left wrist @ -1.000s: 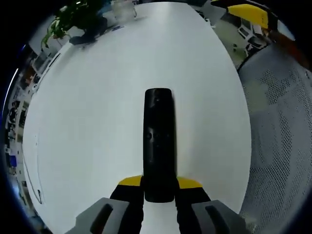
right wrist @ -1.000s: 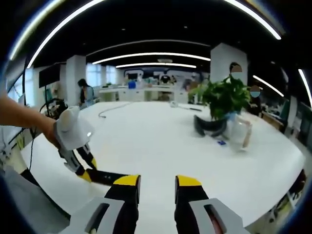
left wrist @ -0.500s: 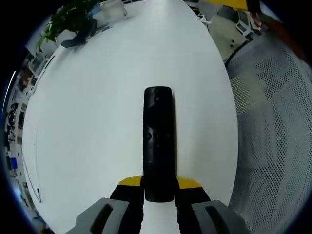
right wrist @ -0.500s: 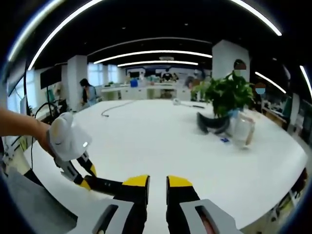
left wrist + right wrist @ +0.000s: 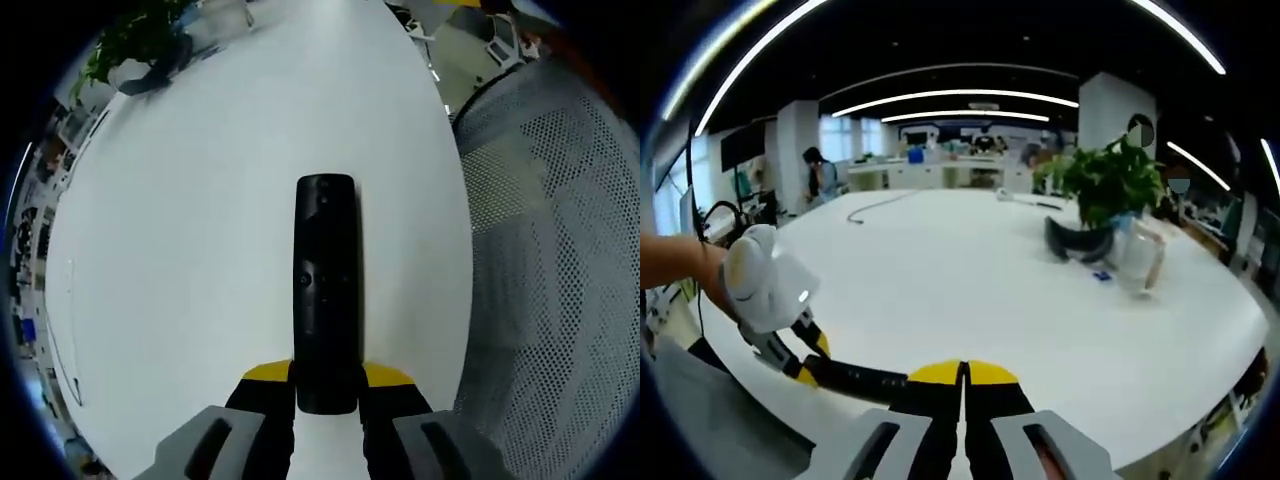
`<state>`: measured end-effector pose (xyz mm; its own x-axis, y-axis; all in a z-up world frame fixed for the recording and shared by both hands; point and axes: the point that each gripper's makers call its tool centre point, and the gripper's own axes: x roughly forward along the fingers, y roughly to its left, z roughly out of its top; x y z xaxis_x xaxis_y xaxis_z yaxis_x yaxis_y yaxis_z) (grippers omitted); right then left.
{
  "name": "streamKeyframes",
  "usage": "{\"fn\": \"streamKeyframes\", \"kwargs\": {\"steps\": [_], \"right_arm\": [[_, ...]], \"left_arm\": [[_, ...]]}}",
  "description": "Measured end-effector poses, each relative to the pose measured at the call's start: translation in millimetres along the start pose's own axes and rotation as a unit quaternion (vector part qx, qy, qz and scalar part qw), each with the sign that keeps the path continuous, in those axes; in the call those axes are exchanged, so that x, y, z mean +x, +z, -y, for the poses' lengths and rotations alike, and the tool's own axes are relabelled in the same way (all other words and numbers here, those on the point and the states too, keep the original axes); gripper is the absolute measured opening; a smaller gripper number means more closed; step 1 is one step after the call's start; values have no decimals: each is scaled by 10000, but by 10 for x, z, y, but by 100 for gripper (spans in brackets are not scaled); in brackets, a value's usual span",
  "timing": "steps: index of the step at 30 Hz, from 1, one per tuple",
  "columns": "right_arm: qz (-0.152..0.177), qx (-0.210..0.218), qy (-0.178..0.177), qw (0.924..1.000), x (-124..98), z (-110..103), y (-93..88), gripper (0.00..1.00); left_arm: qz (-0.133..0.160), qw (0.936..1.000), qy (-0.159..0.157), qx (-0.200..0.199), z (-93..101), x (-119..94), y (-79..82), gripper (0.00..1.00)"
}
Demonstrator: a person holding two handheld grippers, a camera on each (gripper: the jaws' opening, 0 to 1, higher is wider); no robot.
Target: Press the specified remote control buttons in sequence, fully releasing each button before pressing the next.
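Remote [image 5: 325, 290] clamped at its near end in left gripper [image 5: 327, 388], frame centre, over the table [image 5: 180, 250]. Right gripper [image 5: 962, 376] pinched empty. Risks: pressing tilts remote, wrong button.

We see a large white oval worktop [image 5: 970, 290], potted plant [image 5: 1102, 195], clear jar [image 5: 1139, 257] and dark cable [image 5: 875, 207] resting on it.

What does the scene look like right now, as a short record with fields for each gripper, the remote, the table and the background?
left gripper: shut on the remote
right gripper: shut, fingers together, nothing between them
remote: black, held at its near end, buttons facing the left gripper view
table: white, large
background: potted plant and a clear jar on the table; mesh chair beside it
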<state>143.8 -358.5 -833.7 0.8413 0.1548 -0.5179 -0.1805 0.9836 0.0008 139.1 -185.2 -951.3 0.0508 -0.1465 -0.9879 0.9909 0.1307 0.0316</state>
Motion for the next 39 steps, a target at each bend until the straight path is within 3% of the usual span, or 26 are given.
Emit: {"fn": "streamKeyframes", "kwargs": {"steps": [10, 15, 16, 18, 20, 23, 24, 27, 29, 32, 35, 39], "right_arm": [[-280, -68, 275, 9992, 35, -115, -69, 0], [-376, 190, 359, 9985, 38, -110, -72, 0], [-581, 386, 487, 9964, 30, -155, -123, 0], [-797, 611, 511, 9936, 54, -155, -180, 0], [-847, 578, 479, 9936, 74, -142, -191, 0], [-1213, 859, 807, 9856, 63, -293, -259, 0], [-1094, 837, 784, 9874, 93, -287, -221, 0], [-1270, 946, 865, 9836, 132, -370, -259, 0], [-1661, 1060, 900, 9763, 143, -433, -364, 0], [-1749, 1048, 965, 9742, 191, -459, -382, 0], [-2036, 1427, 1509, 9568, 211, -644, -439, 0], [-2563, 1622, 1767, 9364, 290, -748, -609, 0]], "left_arm": [[455, 9980, 57, -429, 119, -11, -17, 23], [674, 9955, 68, -670, 196, -18, -14, 23], [732, 9946, 87, -732, 208, -16, -13, 23], [827, 9924, 100, -907, 230, -16, -8, 23], [938, 9907, 158, -973, 267, -19, -5, 23], [1116, 9875, 186, -1096, 308, -24, -2, 23], [1193, 9864, 192, -1113, 326, -26, 0, 23], [1619, 9765, 237, -1404, 379, -35, 20, 23], [1817, 9727, 245, -1422, 422, -44, 5, 23], [2072, 9678, 221, -1413, 482, -54, -2, 23], [2357, 9613, 281, -1398, 536, -57, -4, 23], [2540, 9586, 343, -1240, 561, -67, 4, 24]]}}
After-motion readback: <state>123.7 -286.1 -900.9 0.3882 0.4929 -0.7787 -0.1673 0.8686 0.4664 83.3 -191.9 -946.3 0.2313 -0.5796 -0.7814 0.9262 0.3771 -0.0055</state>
